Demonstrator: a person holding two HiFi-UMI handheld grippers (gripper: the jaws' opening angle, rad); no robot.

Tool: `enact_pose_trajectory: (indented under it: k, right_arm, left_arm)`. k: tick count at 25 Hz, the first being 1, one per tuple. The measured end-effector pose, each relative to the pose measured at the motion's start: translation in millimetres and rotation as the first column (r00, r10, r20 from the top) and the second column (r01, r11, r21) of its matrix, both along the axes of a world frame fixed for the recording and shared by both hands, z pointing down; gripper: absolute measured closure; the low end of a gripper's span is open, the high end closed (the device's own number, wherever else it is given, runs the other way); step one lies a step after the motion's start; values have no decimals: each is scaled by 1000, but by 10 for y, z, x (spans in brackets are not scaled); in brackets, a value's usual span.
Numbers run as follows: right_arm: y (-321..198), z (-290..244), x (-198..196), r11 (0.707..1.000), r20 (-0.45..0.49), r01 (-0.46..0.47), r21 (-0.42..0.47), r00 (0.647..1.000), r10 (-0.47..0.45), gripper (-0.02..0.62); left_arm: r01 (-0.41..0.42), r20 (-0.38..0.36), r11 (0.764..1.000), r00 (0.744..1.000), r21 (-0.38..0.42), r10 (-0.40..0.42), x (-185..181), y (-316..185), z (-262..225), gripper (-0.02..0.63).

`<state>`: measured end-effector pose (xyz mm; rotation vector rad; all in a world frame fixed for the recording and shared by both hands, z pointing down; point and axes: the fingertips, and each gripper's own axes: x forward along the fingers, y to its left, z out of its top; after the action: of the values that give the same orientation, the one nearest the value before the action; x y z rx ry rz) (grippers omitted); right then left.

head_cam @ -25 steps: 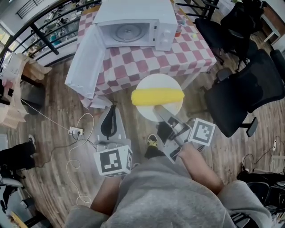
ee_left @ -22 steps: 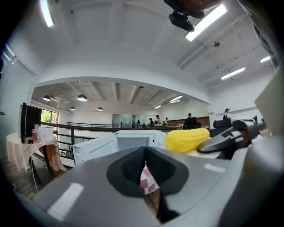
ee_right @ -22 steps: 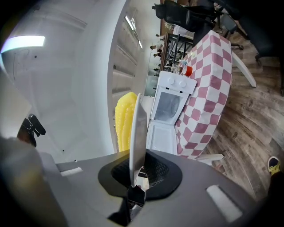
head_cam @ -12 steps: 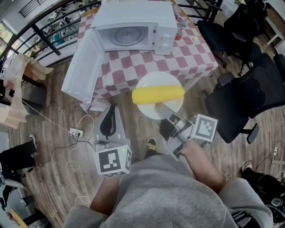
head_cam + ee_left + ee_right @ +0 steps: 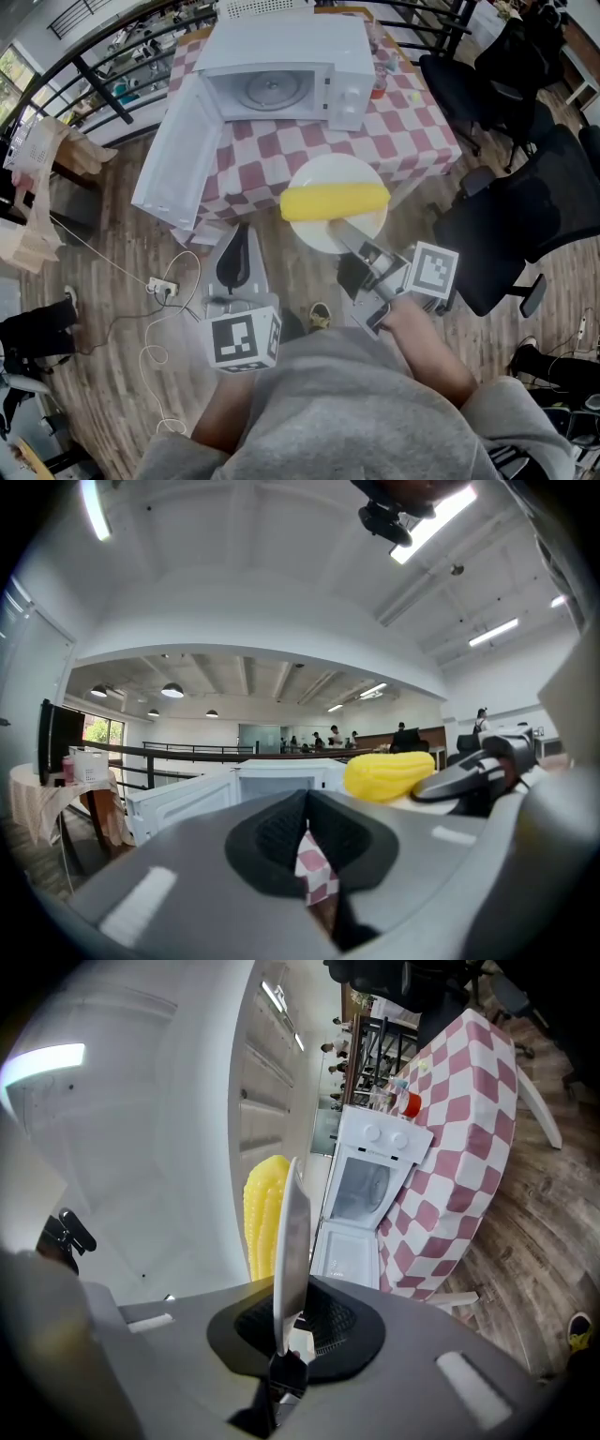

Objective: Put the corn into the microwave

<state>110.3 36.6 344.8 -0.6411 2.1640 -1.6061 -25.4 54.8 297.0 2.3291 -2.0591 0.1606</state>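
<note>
Because the corn rides on a white plate rather than being grasped directly, the right gripper has its fingers clamped on the plate's near rim. The right gripper view shows that rim pinched edge-on between the pads. This hold looks chosen to carry cob and plate as one load, with the plate kept roughly flat so the cob does not roll.

The plate hangs in the air just off the near edge of the checkered worktop, in front of the microwave. The microwave stands toward the far edge. Its door is swung wide past the left edge, which leaves the cavity and turntable open for the plate.

The left gripper hovers lower and to the left with its fingers closed on nothing, apparently idle.

The corn lies on the near half of the plate. Its long axis runs left to right, parallel with the worktop's near edge and crosswise to the line of the right gripper. Which end is the tip I cannot tell.
</note>
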Motion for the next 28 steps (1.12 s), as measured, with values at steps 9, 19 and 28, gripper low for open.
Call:
enact_pose_trajectory:
  k: [9, 19, 28]
  right_arm:
    - [-200, 27, -180, 1000, -9, 20, -3, 1000, -20, 577]
    - [-649, 120, -485, 999, -11, 27, -28, 1000, -27, 577]
    - [-1344, 242, -758, 998, -25, 19, -58, 999, -20, 577]
  left_arm:
    - [20, -2, 1000, 1000, -7, -20, -169, -130, 41, 595]
    - [-2, -18, 1000, 1000, -9, 1, -390, -700, 90, 595]
    - [-21, -28, 999, 999, -45, 19, -668, -1468, 234, 595]
